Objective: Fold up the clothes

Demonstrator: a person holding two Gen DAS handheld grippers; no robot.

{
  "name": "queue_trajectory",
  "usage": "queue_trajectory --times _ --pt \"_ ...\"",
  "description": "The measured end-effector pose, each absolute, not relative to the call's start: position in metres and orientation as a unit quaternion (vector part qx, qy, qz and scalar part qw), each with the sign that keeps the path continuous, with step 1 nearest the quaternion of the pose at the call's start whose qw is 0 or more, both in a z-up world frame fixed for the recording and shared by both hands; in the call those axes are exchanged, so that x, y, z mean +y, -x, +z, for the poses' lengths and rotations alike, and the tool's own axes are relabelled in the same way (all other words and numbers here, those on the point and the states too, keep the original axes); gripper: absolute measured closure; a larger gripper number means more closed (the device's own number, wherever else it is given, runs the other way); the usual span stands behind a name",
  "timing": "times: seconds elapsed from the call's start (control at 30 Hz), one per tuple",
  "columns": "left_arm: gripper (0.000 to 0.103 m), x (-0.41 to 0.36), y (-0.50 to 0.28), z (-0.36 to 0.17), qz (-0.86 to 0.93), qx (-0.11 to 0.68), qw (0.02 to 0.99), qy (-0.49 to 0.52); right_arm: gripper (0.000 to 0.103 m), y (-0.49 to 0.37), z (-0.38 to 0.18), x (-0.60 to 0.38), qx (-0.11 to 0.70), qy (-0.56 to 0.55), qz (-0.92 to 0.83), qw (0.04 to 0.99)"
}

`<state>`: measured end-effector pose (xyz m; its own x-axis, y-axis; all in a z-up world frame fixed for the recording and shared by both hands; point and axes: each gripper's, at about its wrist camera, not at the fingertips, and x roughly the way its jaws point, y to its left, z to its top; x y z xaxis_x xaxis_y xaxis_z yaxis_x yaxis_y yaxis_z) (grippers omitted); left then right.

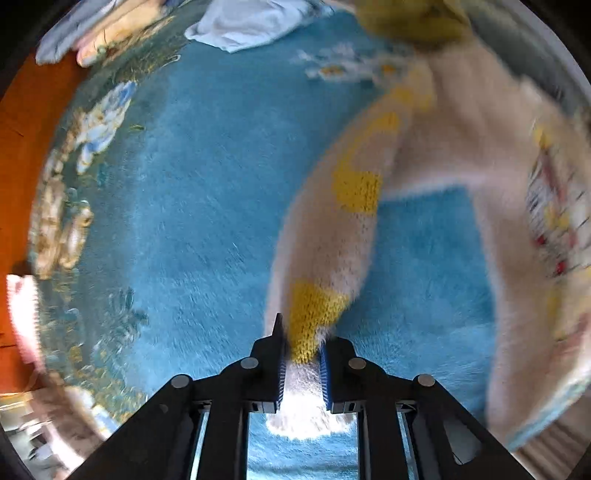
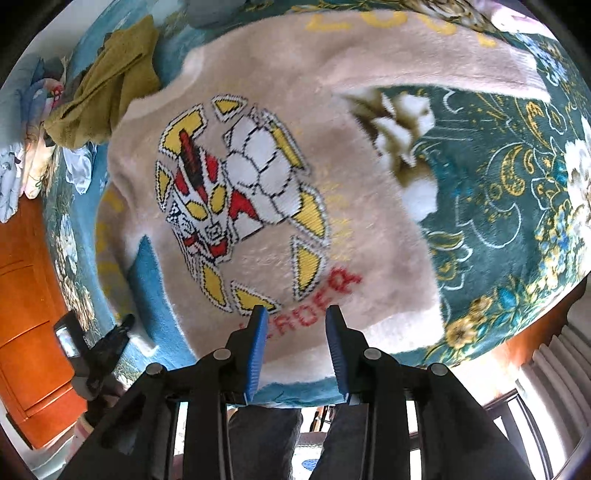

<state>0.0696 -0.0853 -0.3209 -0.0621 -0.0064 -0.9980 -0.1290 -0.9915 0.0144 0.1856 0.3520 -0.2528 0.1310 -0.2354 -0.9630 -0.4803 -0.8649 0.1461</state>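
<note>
Two grippers are at work on one cream sweater (image 2: 258, 122) spread on the teal floral blanket (image 2: 498, 192). On the left, our left gripper (image 1: 303, 354) has its jaws clamped on the sleeve (image 1: 332, 229), the yellow-patched cuff pinched between the blue pads (image 1: 281, 369) and the sleeve running away ahead and to the right of the jaws; the picture is blurred, so we cannot say how high it hangs over the blanket. Far ahead and to the left of these jaws lies a pale blue garment (image 1: 251, 22). On the right, our right gripper (image 2: 297, 354) has its jaws apart, over the sweater's hem, with the robot-head print (image 2: 236, 195) just ahead of them. An olive garment (image 2: 107, 85) lies far ahead to the left.
</note>
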Motion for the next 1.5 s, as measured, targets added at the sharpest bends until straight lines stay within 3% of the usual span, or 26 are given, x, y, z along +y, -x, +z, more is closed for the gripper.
queue_trajectory --times 0.13,0.47,0.63,0.7,0.77,1.1,1.33,1.5 --pt "0.087 -0.137 -0.024 -0.312 0.720 0.010 0.095 0.687 0.070 -0.182 -0.251 0.334 0.243 0.742 0.615 0.108" --pt "0.081 -0.213 0.068 -0.350 0.687 -0.123 0.062 0.714 0.070 -0.190 -0.253 0.308 0.241 0.746 0.608 0.123" --pt "0.047 -0.227 0.053 -0.330 0.704 -0.169 0.028 0.689 0.070 -0.193 -0.236 0.321 0.257 0.724 0.626 0.135" --pt "0.043 -0.235 0.045 -0.312 0.722 -0.193 0.002 0.665 0.070 -0.195 -0.228 0.333 0.270 0.709 0.635 0.145" --pt "0.041 -0.242 0.036 -0.291 0.739 -0.217 -0.023 0.637 0.063 -0.197 -0.219 0.350 0.291 0.686 0.647 0.159" --pt "0.037 -0.144 -0.006 -0.198 0.757 -0.300 -0.028 0.580 0.057 -0.214 -0.201 0.480 0.431 0.549 0.682 0.220" --pt "0.035 -0.057 -0.023 -0.124 0.782 -0.272 -0.053 0.559 0.057 -0.212 -0.233 0.600 0.515 0.484 0.657 0.261" --pt "0.035 -0.012 -0.028 -0.102 0.785 -0.237 -0.093 0.564 0.057 -0.206 -0.272 0.670 0.550 0.471 0.632 0.277"
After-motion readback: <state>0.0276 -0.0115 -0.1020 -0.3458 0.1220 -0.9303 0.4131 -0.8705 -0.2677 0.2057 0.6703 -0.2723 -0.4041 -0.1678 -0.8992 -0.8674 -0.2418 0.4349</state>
